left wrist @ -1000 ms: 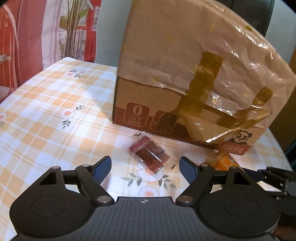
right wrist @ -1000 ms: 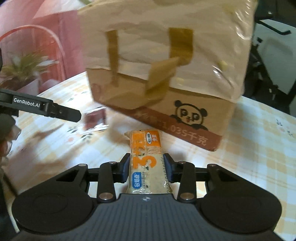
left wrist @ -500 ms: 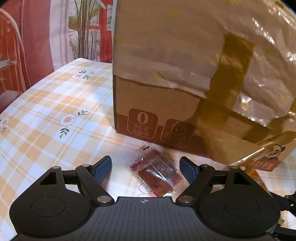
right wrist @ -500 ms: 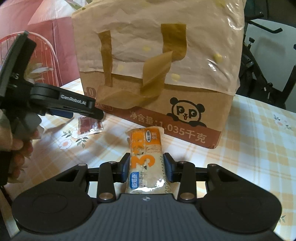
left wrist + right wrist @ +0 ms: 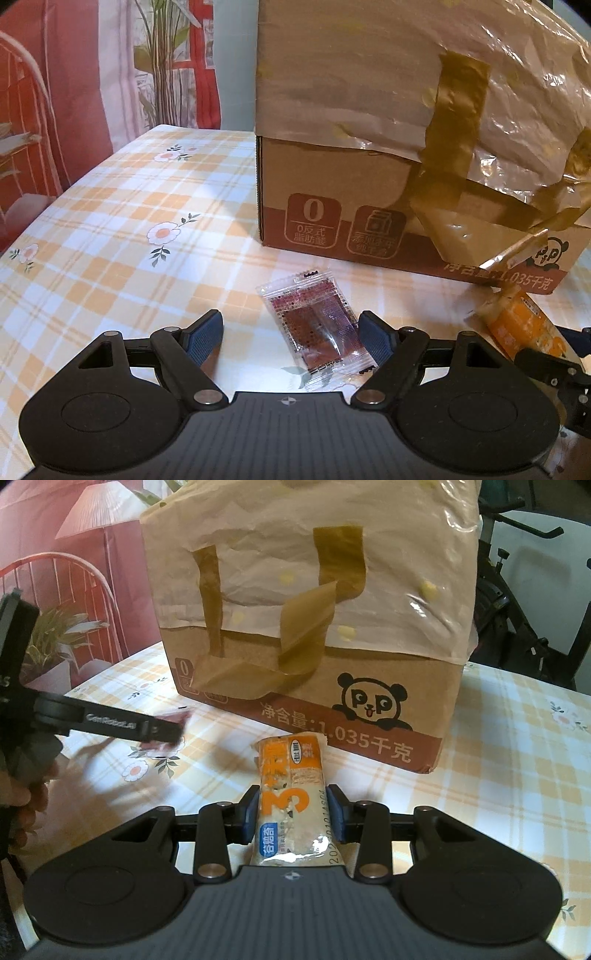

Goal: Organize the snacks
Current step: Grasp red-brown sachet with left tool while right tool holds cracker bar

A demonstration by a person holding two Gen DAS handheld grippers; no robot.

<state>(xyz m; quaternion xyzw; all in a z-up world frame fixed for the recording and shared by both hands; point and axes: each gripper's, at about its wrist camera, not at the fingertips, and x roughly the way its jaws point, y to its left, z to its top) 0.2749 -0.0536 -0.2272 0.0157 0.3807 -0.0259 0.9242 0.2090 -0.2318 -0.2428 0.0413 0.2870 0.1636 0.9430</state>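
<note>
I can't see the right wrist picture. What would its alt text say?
The right gripper clamps an orange and white snack bar above a checked tablecloth, facing a taped cardboard box with a panda logo. The left gripper reaches in from the left.

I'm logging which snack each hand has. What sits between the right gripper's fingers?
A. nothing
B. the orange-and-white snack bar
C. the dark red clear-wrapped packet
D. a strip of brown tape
B: the right gripper is shut on the orange-and-white snack bar.
</note>
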